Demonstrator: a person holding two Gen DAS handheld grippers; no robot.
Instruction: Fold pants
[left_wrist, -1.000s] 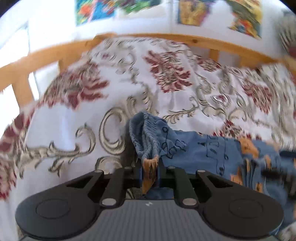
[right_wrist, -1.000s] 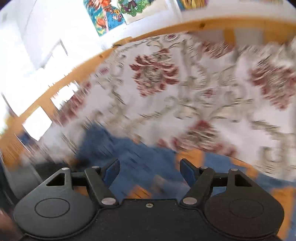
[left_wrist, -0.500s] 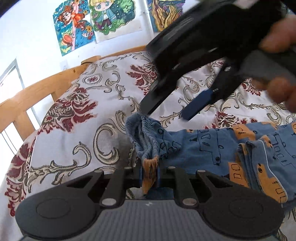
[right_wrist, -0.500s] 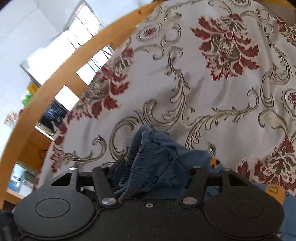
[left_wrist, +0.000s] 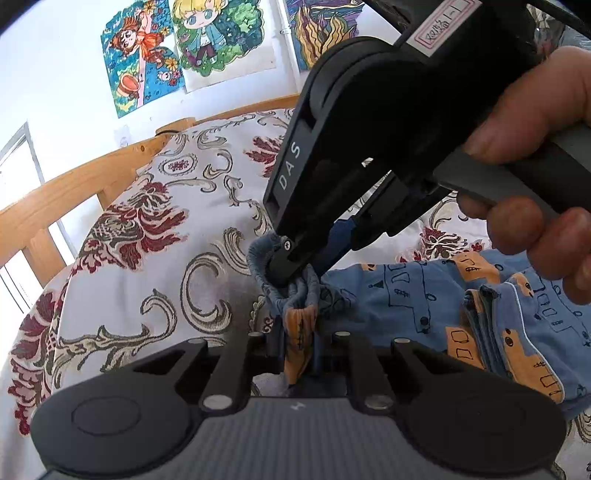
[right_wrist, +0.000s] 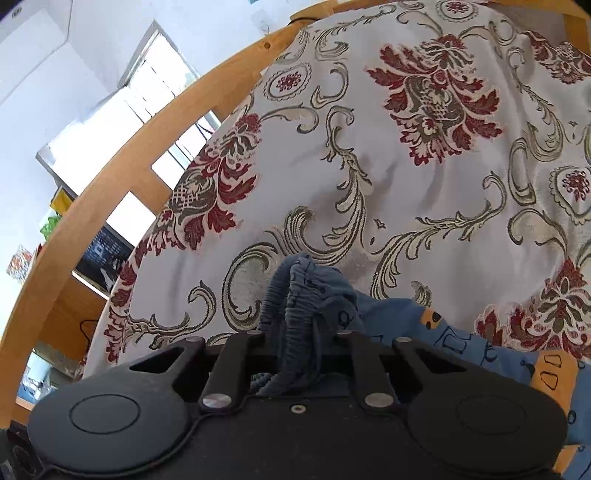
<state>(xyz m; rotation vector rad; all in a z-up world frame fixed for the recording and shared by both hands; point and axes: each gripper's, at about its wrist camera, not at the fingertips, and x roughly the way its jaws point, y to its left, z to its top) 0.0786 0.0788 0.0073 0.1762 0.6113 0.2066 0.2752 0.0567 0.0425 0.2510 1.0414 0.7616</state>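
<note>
Now both closed on pants (left_wrist: 424, 291) waistband: left gripper (left_wrist: 300, 347), right gripper (right_wrist: 297, 354) just closing beside it; legs trail rightward.

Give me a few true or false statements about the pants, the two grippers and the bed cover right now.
1. The left gripper is shut on the pants. True.
2. The right gripper hangs open above the pants. False: it has just been closing and now pinches the ribbed waistband.
3. The pants are plain grey. False: they are blue with orange patches.
4. The pants lie on a floral bed cover. True.
5. Both grippers hold the same end of the pants. True.
</note>
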